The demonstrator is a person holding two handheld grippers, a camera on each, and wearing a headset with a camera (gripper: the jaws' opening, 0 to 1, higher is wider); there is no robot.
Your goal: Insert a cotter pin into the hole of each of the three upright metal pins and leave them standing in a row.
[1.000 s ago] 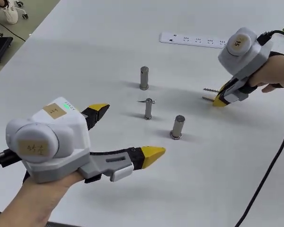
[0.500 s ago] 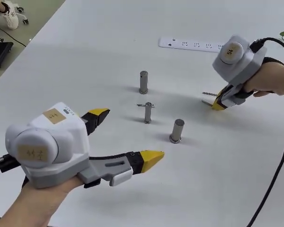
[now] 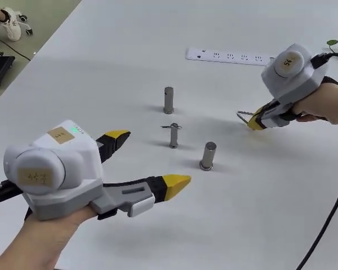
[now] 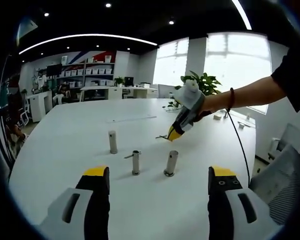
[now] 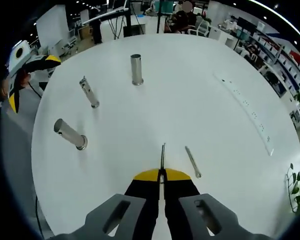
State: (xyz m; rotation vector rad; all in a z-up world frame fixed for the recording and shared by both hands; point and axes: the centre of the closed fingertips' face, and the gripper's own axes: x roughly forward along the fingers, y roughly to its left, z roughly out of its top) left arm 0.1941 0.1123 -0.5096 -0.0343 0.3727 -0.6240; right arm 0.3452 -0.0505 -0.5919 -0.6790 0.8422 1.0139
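In the head view, the left tool is held over the surface with its jaws spread wide and nothing between them. The three metal pins stand upright ahead of it, the middle one crossed by a fitted cotter pin.

In the left gripper view, the pins are seen beyond the spread jaws.

In the right gripper view, the right tool is pinched tight on a held cotter pin. A loose cotter pin lies just beside it, and the metal pins stand well apart from it.

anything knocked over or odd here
Nothing stands out. The far pin, middle pin and near pin stand upright in a row, a cotter through the middle one. A spare cotter lies flat on the table beside the right gripper, which is shut on a third cotter.
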